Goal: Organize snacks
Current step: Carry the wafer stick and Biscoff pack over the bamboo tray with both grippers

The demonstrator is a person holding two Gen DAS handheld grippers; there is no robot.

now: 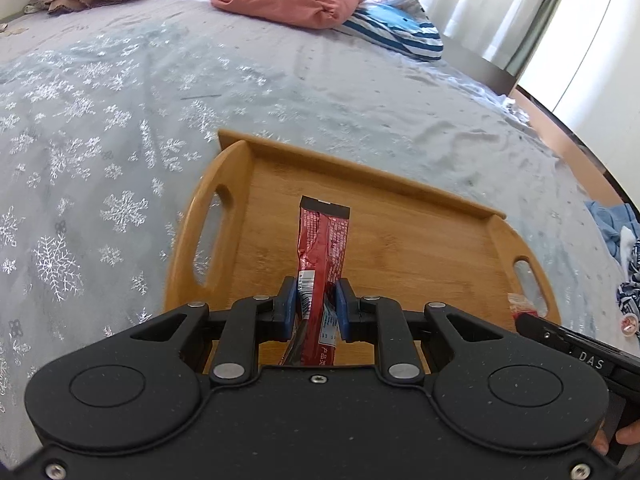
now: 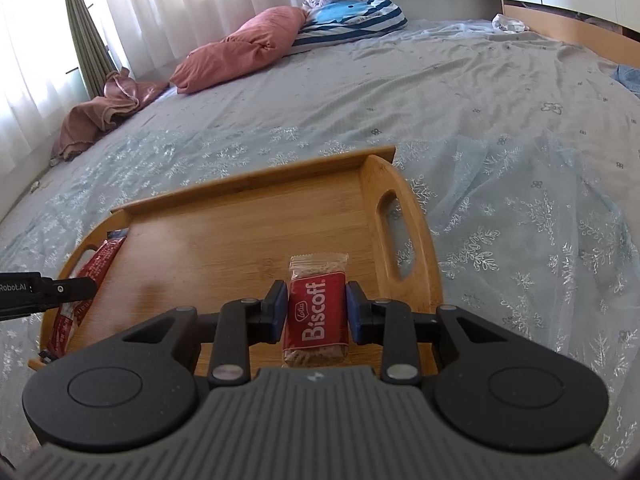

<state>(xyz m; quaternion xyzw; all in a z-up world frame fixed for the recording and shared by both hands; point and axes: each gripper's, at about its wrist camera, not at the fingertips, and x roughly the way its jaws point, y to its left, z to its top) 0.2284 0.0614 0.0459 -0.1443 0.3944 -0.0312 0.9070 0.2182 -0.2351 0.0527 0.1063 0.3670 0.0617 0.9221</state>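
over the wooden tray on the snowflake bedspread, the left gripper pinches a long red snack packet between its blue pads, the packet reaching out above the tray's bare floor. the right gripper is clamped on a biscoff biscuit pack near the tray's right handle slot. low walls rim the tray's long sides, and most of its board lies open between the two snacks. a pink pillow and striped pillow sit well apart at the bed's far edge.
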